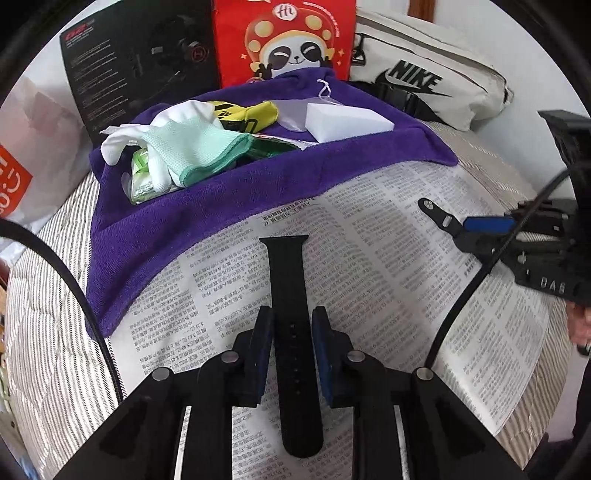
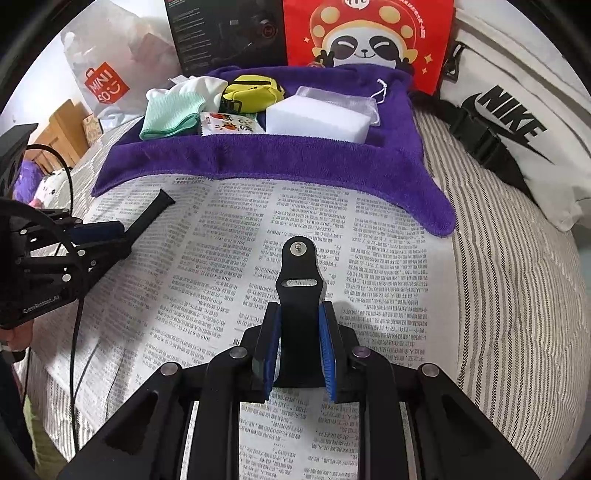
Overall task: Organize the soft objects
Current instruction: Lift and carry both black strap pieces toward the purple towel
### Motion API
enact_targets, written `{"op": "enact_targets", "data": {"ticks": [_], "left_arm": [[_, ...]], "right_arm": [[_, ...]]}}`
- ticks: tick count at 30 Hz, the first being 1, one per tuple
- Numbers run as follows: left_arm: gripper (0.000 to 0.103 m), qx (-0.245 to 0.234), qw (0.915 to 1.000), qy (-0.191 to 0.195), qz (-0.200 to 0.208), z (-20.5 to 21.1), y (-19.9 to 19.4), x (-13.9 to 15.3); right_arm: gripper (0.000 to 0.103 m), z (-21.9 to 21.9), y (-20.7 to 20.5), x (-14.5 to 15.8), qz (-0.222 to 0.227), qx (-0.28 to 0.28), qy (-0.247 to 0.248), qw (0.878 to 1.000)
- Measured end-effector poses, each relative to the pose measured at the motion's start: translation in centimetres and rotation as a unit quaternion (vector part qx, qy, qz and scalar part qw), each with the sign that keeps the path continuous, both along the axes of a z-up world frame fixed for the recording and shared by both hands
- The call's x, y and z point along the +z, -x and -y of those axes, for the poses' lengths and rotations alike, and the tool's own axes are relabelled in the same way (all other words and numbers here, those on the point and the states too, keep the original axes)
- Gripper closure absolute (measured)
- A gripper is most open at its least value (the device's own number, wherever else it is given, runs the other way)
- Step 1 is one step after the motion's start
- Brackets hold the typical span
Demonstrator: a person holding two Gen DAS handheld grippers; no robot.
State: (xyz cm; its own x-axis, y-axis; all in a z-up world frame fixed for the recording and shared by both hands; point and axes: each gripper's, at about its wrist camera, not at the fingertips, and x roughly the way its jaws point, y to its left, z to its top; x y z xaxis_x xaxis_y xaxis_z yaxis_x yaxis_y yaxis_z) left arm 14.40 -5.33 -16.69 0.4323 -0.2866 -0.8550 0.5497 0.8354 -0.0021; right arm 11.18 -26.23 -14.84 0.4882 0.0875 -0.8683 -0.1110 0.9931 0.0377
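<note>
My left gripper [image 1: 291,325] is shut on a long black watch strap with holes [image 1: 290,280], held over the newspaper [image 1: 388,258]. My right gripper [image 2: 299,317] is shut on the short black strap piece with a metal stud [image 2: 299,273]. Each gripper shows in the other's view: the right one [image 1: 480,225] at the right, the left one [image 2: 110,232] at the left. Behind the newspaper a purple towel [image 2: 258,158] carries a mint and white glove [image 2: 170,110], a yellow pouch [image 2: 255,92], a white sponge block [image 2: 317,122], a snack packet [image 2: 231,125] and a sheer drawstring bag [image 2: 347,98].
A black box [image 2: 225,29], a red panda bag [image 2: 369,33] and a white Nike bag [image 2: 517,122] stand behind the towel. A Miniso plastic bag [image 2: 107,85] is at the back left. A striped bedcover [image 2: 517,295] lies under the newspaper. A black cable [image 1: 461,295] hangs from the right gripper.
</note>
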Motion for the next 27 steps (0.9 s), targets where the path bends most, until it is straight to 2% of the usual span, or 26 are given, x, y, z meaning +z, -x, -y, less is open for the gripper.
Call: {"op": "enact_targets", "data": {"ticks": [3, 6, 9, 13, 16, 27], "left_arm": [[0.083, -0.005, 0.9999, -0.009, 0.000, 0.3, 0.2, 0.1], [0.083, -0.002, 0.9999, -0.016, -0.004, 0.5, 0.2, 0.1], [0.083, 0.013, 0.9999, -0.001, 0.001, 0.5, 0.1, 0.0], [0.084, 0.011, 0.9999, 0.007, 0.002, 0.2, 0.1, 0.0], [0.084, 0.015, 0.9996, 0.021, -0.011, -0.4, -0.1, 0.2], [0.084, 0.026, 0.9994, 0.021, -0.008, -1.4, 0.0, 0.8]], "right_arm": [[0.082, -0.6, -0.1, 0.0, 0.006, 0.002, 0.018, 1.000], [0.082, 0.2, -0.1, 0.0, 0.003, 0.004, -0.006, 1.000], [0.081, 0.4, -0.1, 0.0, 0.001, 0.005, -0.012, 1.000], [0.082, -0.4, -0.1, 0.0, 0.004, 0.004, 0.009, 1.000], [0.082, -0.3, -0.2, 0.0, 0.004, 0.006, 0.007, 1.000], [0.082, -0.3, 0.7, 1.3, 0.007, 0.021, -0.005, 1.000]]}}
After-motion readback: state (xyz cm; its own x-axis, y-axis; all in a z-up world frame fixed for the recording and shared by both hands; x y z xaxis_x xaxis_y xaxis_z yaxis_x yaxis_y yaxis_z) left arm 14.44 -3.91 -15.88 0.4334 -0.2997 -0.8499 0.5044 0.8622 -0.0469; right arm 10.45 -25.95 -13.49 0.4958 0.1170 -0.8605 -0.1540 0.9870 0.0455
